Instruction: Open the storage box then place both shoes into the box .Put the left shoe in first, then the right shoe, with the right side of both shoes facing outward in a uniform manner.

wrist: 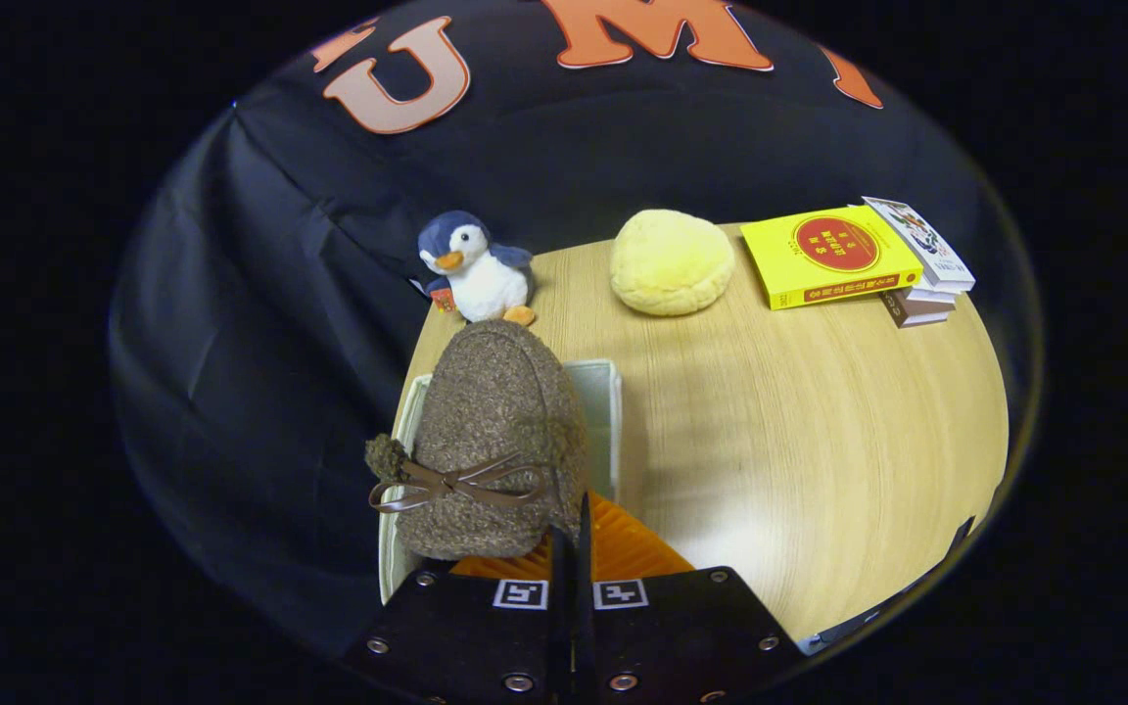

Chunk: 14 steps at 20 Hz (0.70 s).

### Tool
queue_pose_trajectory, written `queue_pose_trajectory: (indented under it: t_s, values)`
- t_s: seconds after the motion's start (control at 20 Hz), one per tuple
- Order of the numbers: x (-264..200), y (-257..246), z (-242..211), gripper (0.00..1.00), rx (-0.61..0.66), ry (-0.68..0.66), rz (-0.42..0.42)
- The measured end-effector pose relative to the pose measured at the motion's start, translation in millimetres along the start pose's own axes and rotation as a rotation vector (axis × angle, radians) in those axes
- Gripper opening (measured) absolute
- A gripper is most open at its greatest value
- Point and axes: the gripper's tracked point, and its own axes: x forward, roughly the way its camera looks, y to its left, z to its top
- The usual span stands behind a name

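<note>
The fingers (572, 548) were closed tight, pinching what looked like the heel rim of a brown fuzzy shoe (497, 441) w/ a leather bow, held toe pointing away, hanging over the open box (606, 411) at the table's (819, 431) near-left corner. The box's pale rim showed on both sides of the shoe, so it sat roughly over the opening. Couldn't tell if this was the left or right shoe, or whether the other was already inside. To do this well: lower straight down, keep the toe clear of the far wall, check which side faces out, then let go only once the sole is resting. A toy penguin (474, 266), yellow cushion (672, 261) & books (838, 257) stood well beyond, no obstruction.
</note>
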Motion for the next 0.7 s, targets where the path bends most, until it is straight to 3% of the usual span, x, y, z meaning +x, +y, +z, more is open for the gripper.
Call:
queue_pose_trajectory:
  t_s: [0.3, 0.35, 0.5, 0.7]
  values:
    - [28, -1, -23, 0.06, -0.029, 0.05, -0.108]
    - [27, 0, -22, 0.14, -0.026, 0.045, -0.117]
    - [15, 3, -9, 0.24, -0.029, -0.004, -0.129]
    - [-16, 7, 18, 0.52, -0.069, -0.118, -0.109]
